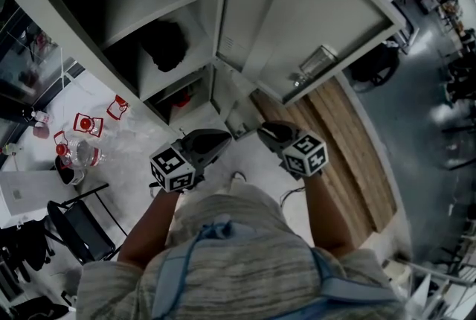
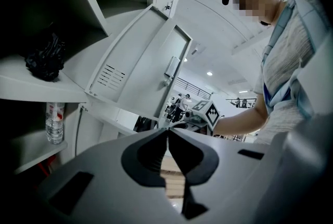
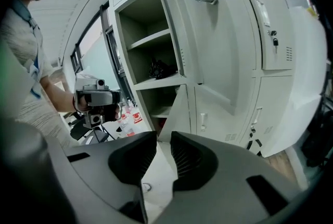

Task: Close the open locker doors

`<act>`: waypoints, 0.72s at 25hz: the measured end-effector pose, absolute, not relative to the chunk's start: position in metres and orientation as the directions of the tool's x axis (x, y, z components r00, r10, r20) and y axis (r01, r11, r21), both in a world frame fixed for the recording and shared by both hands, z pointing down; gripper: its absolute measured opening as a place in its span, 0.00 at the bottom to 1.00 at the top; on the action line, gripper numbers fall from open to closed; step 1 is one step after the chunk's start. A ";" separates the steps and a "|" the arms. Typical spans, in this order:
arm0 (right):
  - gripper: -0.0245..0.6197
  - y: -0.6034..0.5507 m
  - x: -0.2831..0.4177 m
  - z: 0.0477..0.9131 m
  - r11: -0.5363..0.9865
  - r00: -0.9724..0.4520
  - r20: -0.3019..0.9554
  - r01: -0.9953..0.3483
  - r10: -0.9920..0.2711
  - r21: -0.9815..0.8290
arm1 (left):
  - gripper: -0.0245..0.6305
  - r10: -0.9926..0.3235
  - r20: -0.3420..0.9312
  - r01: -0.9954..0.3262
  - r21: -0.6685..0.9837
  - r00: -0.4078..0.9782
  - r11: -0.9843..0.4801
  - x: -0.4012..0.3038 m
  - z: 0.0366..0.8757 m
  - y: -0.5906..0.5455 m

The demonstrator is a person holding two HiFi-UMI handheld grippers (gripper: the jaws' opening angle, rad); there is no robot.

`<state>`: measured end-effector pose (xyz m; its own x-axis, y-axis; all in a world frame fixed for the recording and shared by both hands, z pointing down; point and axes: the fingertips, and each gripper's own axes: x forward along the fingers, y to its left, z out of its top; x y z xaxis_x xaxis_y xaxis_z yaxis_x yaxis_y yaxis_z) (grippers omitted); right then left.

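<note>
Head view: from above the person, facing steeply down; the locker (image 1: pixel 149 2) fills the frame's top.
Left gripper view: low, just beside the locker, tilted up past its open door (image 2: pixel 140 66) toward the right gripper (image 2: pixel 182 123).
Right gripper view: near the locker front, facing its open shelves, with the left gripper (image 3: pixel 99 97) left of the locker.
Shared: all three catch the black bundle (image 1: pixel 165 43) on the locker shelf.

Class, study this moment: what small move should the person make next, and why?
Probably raise the right gripper to the outer face of the open upper door and begin pushing it shut. That door swings out on that side, the lower door is open too, and neither the right gripper nor the left gripper touches anything.
</note>
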<state>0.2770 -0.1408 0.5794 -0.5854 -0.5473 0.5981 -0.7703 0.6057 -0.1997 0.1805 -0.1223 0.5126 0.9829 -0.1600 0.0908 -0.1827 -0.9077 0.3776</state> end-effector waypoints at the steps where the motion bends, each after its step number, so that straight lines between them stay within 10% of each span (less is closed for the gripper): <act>1: 0.17 -0.139 0.271 0.579 0.614 -0.594 0.598 -0.762 -0.538 -0.205 | 0.04 -0.163 0.090 -0.185 0.376 0.983 -0.908 0.178 0.512 -0.123; 18: 0.13 -0.135 0.173 0.573 0.733 -0.687 0.593 -0.642 -0.421 -0.223 | 0.04 -0.222 0.115 -0.249 0.367 0.968 -0.896 0.104 0.518 -0.131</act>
<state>0.1725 -0.1349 0.5730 -0.6867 -0.4207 0.5929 -0.6420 0.7335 -0.2232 0.1042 -0.1307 0.5180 0.9682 -0.2222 0.1153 -0.2494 -0.8960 0.3675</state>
